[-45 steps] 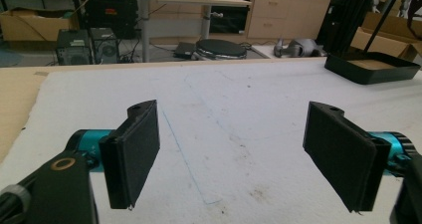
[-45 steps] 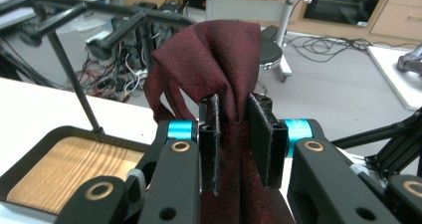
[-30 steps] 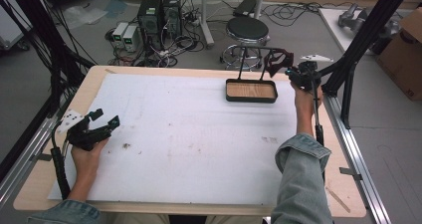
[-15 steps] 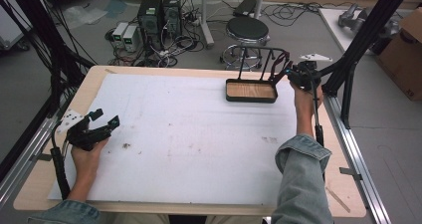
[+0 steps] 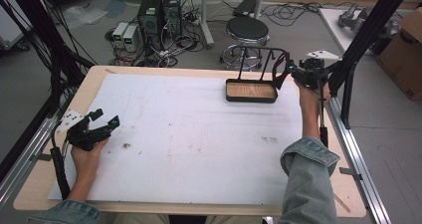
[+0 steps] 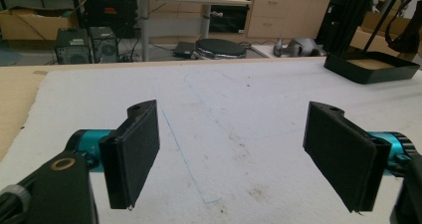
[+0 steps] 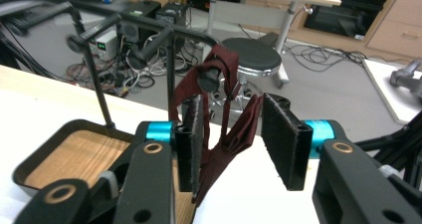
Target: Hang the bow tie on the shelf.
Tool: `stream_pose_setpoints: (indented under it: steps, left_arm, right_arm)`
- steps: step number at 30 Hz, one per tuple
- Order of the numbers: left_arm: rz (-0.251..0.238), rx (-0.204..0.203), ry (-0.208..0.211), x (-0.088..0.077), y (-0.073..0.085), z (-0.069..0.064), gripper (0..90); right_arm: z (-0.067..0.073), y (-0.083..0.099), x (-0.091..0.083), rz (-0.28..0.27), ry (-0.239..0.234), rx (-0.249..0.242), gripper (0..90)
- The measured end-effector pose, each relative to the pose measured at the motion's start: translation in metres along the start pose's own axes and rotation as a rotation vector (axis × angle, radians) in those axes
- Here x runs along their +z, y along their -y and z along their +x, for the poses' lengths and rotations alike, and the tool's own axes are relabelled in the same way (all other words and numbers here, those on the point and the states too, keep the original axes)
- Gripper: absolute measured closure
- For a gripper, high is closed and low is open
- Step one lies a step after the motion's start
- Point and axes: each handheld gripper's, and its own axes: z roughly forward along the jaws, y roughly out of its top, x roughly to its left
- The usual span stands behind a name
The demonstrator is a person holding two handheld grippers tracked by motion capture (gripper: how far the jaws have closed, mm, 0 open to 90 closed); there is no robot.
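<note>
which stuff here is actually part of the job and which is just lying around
In the job: dark red strap hung on the black rack; its tray; right gripper, jaws just opening, the strap between them.
Lying about: stool, computer towers, cardboard box, idle left gripper.

A strap (image 7: 225, 115) hangs from the rack (image 5: 263, 55) over the tray (image 5: 250, 91), at the table's (image 5: 40, 184) far right.

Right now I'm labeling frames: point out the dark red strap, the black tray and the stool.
dark red strap (image 7: 230, 129), right gripper view, hanging middle.
black tray (image 5: 250, 99), high view, near rim.
stool (image 5: 247, 29), high view, seat top.
</note>
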Motion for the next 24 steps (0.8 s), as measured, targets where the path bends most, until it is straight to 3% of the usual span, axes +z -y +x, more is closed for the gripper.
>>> stream_pose_setpoints:
  steps: [9, 13, 18, 24]
  left_arm:
    - [0.001, 0.002, -0.001, 0.000, 0.000, -0.001, 22.5]
    - [0.004, 0.005, 0.002, 0.000, 0.000, -0.001, 22.4]
    - [-0.002, 0.005, -0.001, 0.000, 0.000, -0.001, 22.4]
    - [-0.006, 0.005, 0.000, 0.000, 0.000, -0.001, 22.4]
  right_arm:
    - [-0.003, -0.009, -0.022, -0.040, -0.026, 0.013, 43.1]
    - [-0.005, -0.011, -0.031, -0.061, -0.052, 0.047, 33.5]
    - [-0.001, -0.016, -0.045, -0.102, -0.106, 0.102, 23.9]
    - [0.009, -0.023, -0.061, -0.156, -0.141, 0.100, 19.3]
